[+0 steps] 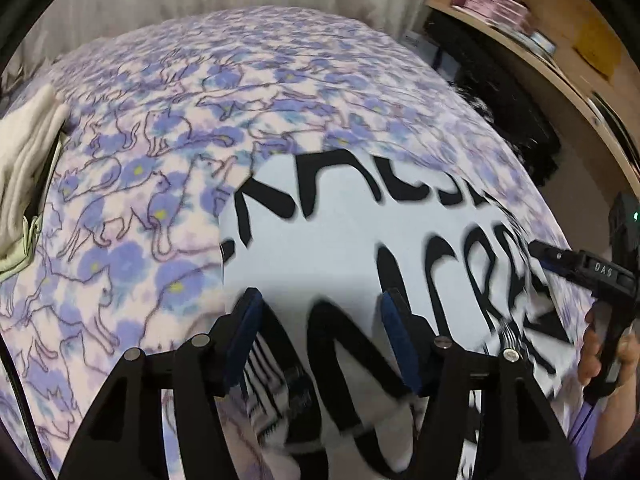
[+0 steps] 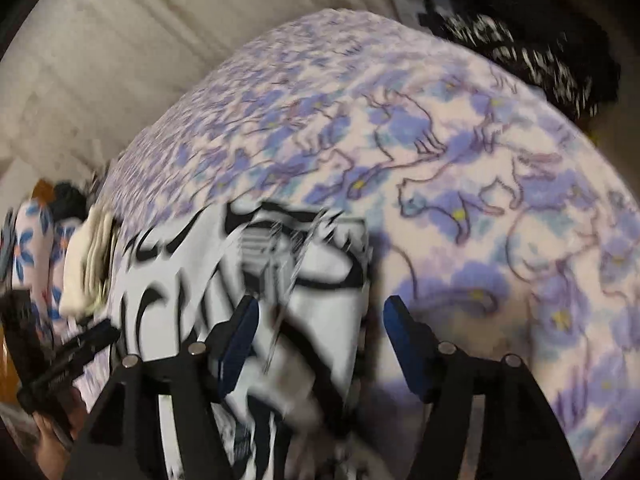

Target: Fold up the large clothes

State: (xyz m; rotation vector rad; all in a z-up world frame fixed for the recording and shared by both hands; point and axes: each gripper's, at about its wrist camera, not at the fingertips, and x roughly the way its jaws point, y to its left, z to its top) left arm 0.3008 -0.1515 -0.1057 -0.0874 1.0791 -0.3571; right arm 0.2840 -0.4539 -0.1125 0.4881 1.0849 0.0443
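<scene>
On cat-print blanket (image 1: 140, 184): one white lettered garment (image 1: 320, 232); two tools, left tool (image 1: 320, 312), right tool (image 2: 318, 316), spread wide, empty.

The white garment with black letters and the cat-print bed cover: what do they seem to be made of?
The white garment: probably thin knit cotton, matte; it lies smooth, with flat printed black letters. The bed cover: likely fleece or flannel, since it looks soft and matte, though blur leaves this uncertain.

We view the bed (image 1: 168, 128) closely from 2 wrist cameras, sharing the printed garment (image 1: 320, 232) (image 2: 192, 288).
</scene>
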